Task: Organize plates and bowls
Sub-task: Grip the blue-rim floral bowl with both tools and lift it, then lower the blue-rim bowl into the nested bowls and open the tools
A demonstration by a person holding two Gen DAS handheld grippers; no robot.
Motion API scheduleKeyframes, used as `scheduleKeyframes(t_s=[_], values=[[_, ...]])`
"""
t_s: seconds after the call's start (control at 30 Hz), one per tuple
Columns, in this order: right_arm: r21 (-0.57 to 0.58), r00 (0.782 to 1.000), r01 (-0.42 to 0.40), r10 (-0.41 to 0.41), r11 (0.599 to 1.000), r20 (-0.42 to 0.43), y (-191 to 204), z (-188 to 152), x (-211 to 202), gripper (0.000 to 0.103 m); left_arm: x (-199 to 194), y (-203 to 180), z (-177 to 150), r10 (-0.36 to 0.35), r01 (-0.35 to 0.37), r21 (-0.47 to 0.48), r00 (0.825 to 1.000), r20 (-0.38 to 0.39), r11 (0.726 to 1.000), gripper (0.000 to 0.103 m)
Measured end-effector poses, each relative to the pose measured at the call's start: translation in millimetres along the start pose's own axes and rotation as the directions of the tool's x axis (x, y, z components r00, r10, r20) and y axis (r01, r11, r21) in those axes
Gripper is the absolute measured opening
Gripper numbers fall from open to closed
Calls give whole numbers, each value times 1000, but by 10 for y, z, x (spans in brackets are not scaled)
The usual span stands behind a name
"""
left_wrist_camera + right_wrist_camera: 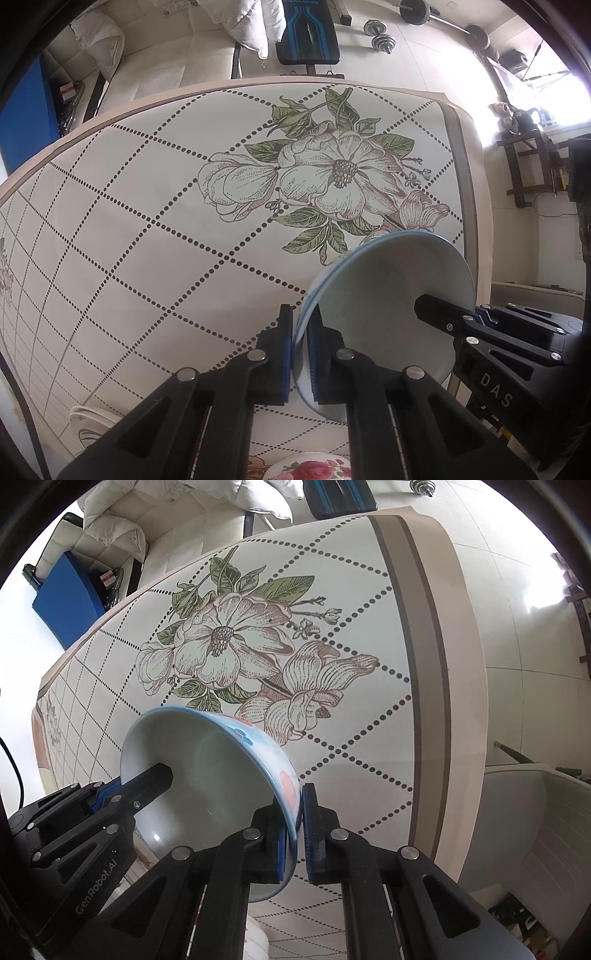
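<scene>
One bowl, pale inside with a blue rim and pink and blue flowers outside, is tilted over the floral tablecloth. My left gripper is shut on the bowl's rim at its left side. My right gripper is shut on the rim at the opposite side. In the left wrist view, one of the right gripper's fingers reaches inside the bowl. In the right wrist view, one of the left gripper's fingers does the same.
A white plate lies at the table's near left. A rose-patterned dish sits just below the grippers, and a white stack shows there too. The table's edge runs close on the right, with a white tub beyond.
</scene>
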State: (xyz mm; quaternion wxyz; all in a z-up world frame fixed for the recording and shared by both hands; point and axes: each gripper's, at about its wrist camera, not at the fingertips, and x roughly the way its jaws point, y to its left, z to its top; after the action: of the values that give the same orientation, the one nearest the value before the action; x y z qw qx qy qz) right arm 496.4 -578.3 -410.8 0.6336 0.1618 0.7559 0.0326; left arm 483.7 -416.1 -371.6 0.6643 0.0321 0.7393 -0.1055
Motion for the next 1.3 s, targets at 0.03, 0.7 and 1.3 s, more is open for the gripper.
scheduleKeyframes(t_s=[0.03,0.7,1.3], values=[[-6,1000,7,-7,1000,2,17,-5,2,8,-21,15,-22,1,-1,-5,1000,4,1000,5],[-62,998,-31,34,998,50,367,-602,-715,7,-1011,56,-652,-19,15,43,995,101,999,5],[-124,997,-71,72,990,6,542,-2044,-620,8,-905,289,-1944,-29,27,42,998,50,999,6]])
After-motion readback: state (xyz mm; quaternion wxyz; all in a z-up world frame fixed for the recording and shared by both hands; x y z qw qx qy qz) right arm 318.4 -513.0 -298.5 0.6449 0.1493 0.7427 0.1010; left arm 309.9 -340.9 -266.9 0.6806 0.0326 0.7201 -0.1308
